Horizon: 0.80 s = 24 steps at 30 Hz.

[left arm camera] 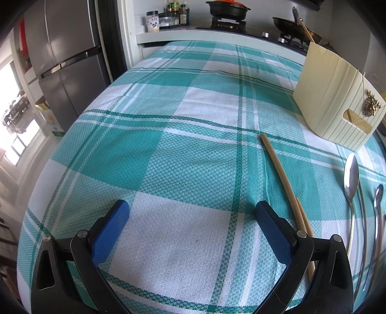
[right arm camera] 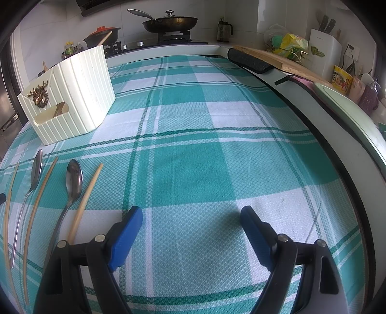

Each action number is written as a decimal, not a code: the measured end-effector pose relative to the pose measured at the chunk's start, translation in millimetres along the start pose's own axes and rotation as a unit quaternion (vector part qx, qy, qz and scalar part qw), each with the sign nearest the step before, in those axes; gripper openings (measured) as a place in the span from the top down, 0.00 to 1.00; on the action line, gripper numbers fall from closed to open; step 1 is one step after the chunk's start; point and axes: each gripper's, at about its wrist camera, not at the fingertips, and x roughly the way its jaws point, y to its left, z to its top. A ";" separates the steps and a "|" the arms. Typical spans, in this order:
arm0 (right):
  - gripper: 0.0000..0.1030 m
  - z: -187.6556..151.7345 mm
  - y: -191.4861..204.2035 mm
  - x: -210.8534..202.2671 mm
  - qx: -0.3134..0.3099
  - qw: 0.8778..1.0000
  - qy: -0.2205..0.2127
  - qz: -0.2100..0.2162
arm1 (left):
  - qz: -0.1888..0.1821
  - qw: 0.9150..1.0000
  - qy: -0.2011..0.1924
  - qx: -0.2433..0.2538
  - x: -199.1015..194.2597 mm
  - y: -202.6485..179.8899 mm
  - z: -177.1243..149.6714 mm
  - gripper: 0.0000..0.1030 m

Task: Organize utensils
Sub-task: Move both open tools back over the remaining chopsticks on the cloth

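A cream ribbed utensil holder [left arm camera: 337,106] with a gold deer ornament stands on the teal plaid cloth; it also shows at the left in the right wrist view [right arm camera: 72,96]. Wooden chopsticks [left arm camera: 282,178] lie just right of my left gripper [left arm camera: 193,212], which is open and empty above the cloth. Two metal spoons [left arm camera: 351,178] lie further right. In the right wrist view, a large spoon [right arm camera: 73,178], a smaller spoon [right arm camera: 36,171] and three chopsticks [right arm camera: 89,190] lie side by side left of my right gripper [right arm camera: 190,217], which is open and empty.
A fridge [left arm camera: 67,60] stands beyond the table's left side. A stove with a frying pan [right arm camera: 168,23] and a pot [right arm camera: 102,35] lies behind the table. A cutting board [right arm camera: 277,58], knife block [right arm camera: 323,53] and containers line the counter at right.
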 end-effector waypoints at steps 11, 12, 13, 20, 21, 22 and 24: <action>0.17 0.1 -1.5 -0.3 0.001 1.000 0.000 0.001 | -0.035 0.999 -0.029 -0.003 -54.6 -37.8 -30.9 0.00; 0.17 0.0 -1.5 -0.4 0.001 1.000 -0.001 0.002 | -0.018 0.999 -0.033 0.006 -56.3 -43.7 -34.7 0.00; 0.17 0.1 -1.3 -0.4 0.001 1.000 -0.001 0.001 | -0.007 0.999 -0.037 0.011 -56.5 -47.1 -38.0 0.00; 0.17 0.2 -0.4 -0.2 0.001 1.000 -0.001 0.001 | -0.005 1.000 0.001 -0.016 -37.0 -37.5 -40.3 0.00; 0.17 0.2 -0.4 -0.1 0.001 1.000 -0.001 0.000 | -0.008 1.000 0.005 -0.020 -35.4 -35.9 -39.7 0.00; 0.17 0.1 -1.2 -0.2 0.002 1.000 -0.001 0.001 | -0.010 1.000 0.007 -0.021 -34.9 -35.1 -39.5 0.00; 0.17 0.1 -0.3 -0.1 0.002 1.000 -0.001 0.001 | -0.019 1.000 0.008 -0.021 -34.8 -34.8 -39.0 0.00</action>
